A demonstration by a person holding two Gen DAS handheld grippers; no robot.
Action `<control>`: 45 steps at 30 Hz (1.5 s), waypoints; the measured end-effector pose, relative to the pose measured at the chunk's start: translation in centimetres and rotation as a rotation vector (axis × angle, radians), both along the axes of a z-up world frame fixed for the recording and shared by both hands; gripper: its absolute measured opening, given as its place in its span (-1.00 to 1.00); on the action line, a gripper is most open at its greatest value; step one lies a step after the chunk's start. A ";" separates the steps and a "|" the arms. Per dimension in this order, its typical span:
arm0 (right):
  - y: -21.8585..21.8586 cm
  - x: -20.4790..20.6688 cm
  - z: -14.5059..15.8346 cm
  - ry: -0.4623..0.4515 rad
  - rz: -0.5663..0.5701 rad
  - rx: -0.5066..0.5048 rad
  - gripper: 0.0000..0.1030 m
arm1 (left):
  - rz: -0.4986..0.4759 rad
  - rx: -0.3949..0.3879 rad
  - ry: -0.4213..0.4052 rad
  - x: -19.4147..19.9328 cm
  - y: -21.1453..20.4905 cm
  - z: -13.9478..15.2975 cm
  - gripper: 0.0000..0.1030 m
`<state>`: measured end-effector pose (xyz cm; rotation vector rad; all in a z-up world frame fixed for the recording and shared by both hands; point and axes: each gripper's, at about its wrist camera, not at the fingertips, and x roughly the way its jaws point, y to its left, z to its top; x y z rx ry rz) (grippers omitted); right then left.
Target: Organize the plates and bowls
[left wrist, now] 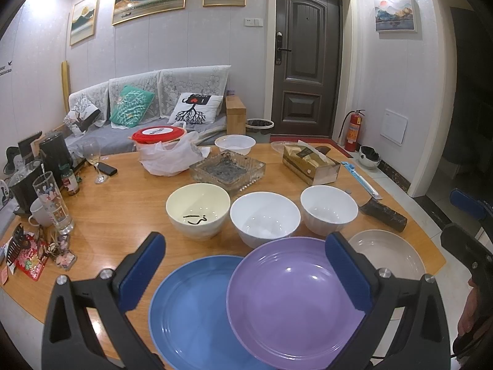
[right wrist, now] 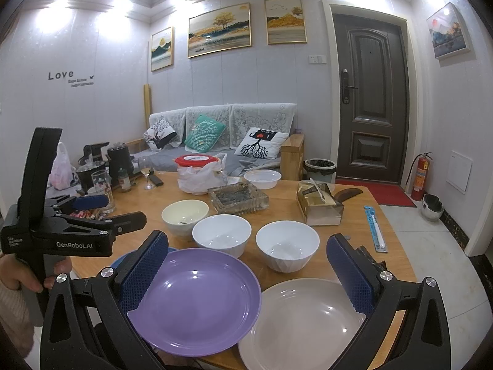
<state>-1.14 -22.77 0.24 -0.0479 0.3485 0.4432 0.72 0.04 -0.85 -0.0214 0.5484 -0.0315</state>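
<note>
Three plates lie at the table's near edge: a blue plate (left wrist: 191,311), a purple plate (left wrist: 292,302) overlapping its right side, and a beige plate (left wrist: 388,256) to the right. Behind them stand a cream bowl (left wrist: 198,209) and two white bowls (left wrist: 265,222) (left wrist: 328,208). My left gripper (left wrist: 246,265) is open and empty above the blue and purple plates. My right gripper (right wrist: 246,265) is open and empty above the purple plate (right wrist: 197,299) and the beige plate (right wrist: 305,323). The left gripper also shows in the right wrist view (right wrist: 117,209), held at the left.
A glass ashtray (left wrist: 228,168), a tissue box (left wrist: 311,163), a plastic bag with a red-lidded tub (left wrist: 163,148) and a clear plastic bowl (left wrist: 235,145) stand further back. Glasses, a mug and clutter (left wrist: 49,203) crowd the left side. A dark roll (left wrist: 385,214) lies at right.
</note>
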 end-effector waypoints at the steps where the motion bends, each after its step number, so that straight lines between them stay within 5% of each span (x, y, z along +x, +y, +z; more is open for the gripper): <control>1: 0.0 0.0 0.1 0.000 0.000 0.001 0.98 | 0.000 0.000 0.000 0.0 0.0 0.0 0.99; 22: 0.2 -0.5 0.0 -0.031 -0.041 0.000 0.97 | -0.025 0.000 0.022 0.3 0.4 -0.3 0.99; 27: 0.7 0.3 -1.0 0.026 -0.049 -0.042 0.50 | -0.041 -0.067 0.091 1.3 1.6 -1.1 0.99; 34: 0.5 2.8 -4.7 0.203 -0.036 -0.053 0.22 | -0.067 -0.149 0.201 2.6 3.5 -3.9 0.98; 36: 0.4 3.6 -6.3 0.279 -0.041 -0.057 0.14 | -0.069 -0.153 0.236 3.0 3.8 -5.3 0.90; 41: 0.3 5.1 -9.6 0.412 -0.048 -0.054 0.04 | -0.087 -0.197 0.349 3.7 4.1 -8.5 0.29; 45: 0.6 5.2 -10.9 0.466 -0.026 -0.049 -0.13 | -0.094 -0.208 0.387 3.8 3.7 -10.2 0.11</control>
